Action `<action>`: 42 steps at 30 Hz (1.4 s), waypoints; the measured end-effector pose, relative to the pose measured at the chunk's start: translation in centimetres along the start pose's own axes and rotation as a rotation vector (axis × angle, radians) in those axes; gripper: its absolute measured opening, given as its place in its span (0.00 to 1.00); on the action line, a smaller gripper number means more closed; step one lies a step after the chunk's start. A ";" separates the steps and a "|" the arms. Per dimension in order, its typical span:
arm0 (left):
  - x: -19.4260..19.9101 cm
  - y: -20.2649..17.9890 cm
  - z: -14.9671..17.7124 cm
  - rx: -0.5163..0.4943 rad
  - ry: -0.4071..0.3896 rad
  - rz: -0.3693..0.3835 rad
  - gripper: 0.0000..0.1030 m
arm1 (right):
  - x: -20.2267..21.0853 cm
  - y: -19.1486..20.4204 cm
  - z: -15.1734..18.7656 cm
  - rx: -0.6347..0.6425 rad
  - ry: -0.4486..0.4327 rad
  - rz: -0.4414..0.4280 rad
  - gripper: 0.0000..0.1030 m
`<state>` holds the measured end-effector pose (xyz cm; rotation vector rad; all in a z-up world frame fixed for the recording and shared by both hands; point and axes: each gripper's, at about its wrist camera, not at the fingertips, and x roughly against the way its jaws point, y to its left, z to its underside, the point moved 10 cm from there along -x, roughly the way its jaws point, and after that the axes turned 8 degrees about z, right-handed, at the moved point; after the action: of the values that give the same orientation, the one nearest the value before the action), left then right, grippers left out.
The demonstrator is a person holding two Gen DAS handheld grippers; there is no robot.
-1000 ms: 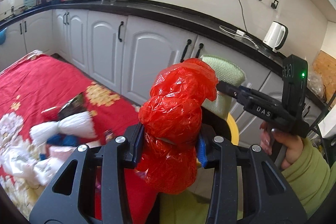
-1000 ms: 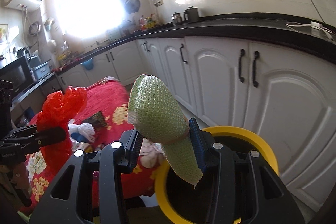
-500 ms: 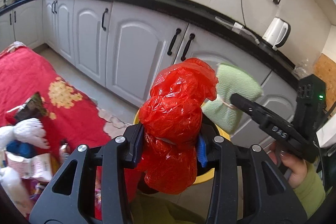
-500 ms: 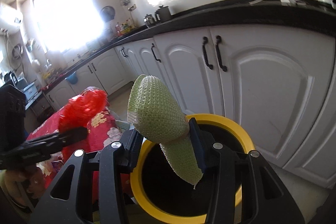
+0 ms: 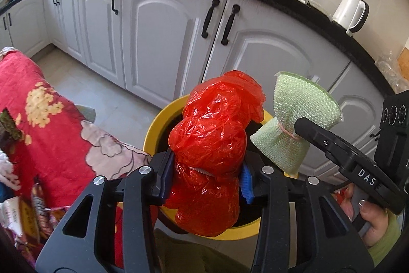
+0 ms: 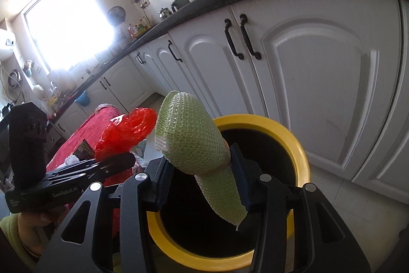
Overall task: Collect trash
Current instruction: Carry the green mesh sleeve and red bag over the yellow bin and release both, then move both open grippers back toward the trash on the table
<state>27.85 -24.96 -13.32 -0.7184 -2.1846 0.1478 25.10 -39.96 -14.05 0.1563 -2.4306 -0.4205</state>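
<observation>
The crumpled red plastic bag (image 5: 212, 152) is pinched at its middle between the fingers of the left gripper (image 5: 208, 177), which are closed tight on it, and it hangs over the near rim of the yellow bin (image 5: 153, 129). Just beside it, the green mesh cloth (image 6: 194, 142), bunched at its waist, is clamped in the right gripper (image 6: 202, 170), its lower tail dangling over the bin's dark opening.

Judged from this, two pieces of trash are gathered and carried to the bin, but neither is dropped yet; letting both go is the step in hand. More seems left afterwards: wrappers and white fluffy bits (image 5: 23, 198) lie on the red flowered cloth (image 5: 51, 140) to the left, on whatever surface it covers.

Both grippers point forward and slightly down at the bin, side by side, the right one a little further over the opening. A hand (image 5: 368, 219) in a green sleeve holds the right gripper's handle low at the right. White cabinets (image 5: 158, 42) stand close behind the bin.
</observation>
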 end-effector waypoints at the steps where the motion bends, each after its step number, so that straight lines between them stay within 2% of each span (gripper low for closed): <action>1: -0.3 0.0 0.1 0.000 0.006 -0.001 0.34 | -0.1 -0.2 0.1 -0.006 0.005 0.000 0.40; 4: -1.1 0.1 0.5 0.004 0.024 -0.002 0.34 | -0.5 -0.6 0.5 -0.022 0.015 0.001 0.41; 8: -1.7 0.3 0.9 0.009 0.035 -0.007 0.36 | -0.9 -1.2 0.6 -0.049 0.022 0.014 0.49; 10: -1.8 0.6 1.1 0.015 0.036 -0.016 0.52 | -0.9 -1.5 0.4 -0.064 0.019 0.020 0.55; 12: -1.9 0.8 1.1 0.025 0.034 -0.016 0.63 | -0.8 -1.9 0.3 -0.066 0.011 0.033 0.59; 14: -1.6 1.1 1.1 0.032 0.028 -0.020 0.70 | -0.5 -2.2 0.1 -0.070 0.002 0.043 0.61; 15: -1.4 1.2 1.1 0.034 0.023 -0.024 0.77 | -0.3 -2.3 -0.1 -0.073 -0.006 0.049 0.62; 17: -0.9 1.5 1.2 0.045 0.014 -0.029 0.80 | 0.2 -2.1 -0.3 -0.066 -0.021 0.056 0.63; 19: -0.2 1.7 1.0 0.054 -0.002 -0.029 0.89 | 0.6 -1.7 -0.5 -0.050 -0.035 0.064 0.64; 28: 5.9 3.3 0.4 0.076 -0.111 -0.071 0.89 | 2.5 2.8 -1.2 0.039 -0.084 0.030 0.68; 42: 15.3 6.7 0.4 0.110 -0.290 -0.164 0.89 | 4.8 12.9 -0.6 0.201 -0.114 -0.095 0.72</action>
<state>22.75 -11.08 -5.52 -0.4772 -2.4784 0.3007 21.64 -28.97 -6.43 0.3441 -2.5832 -0.2305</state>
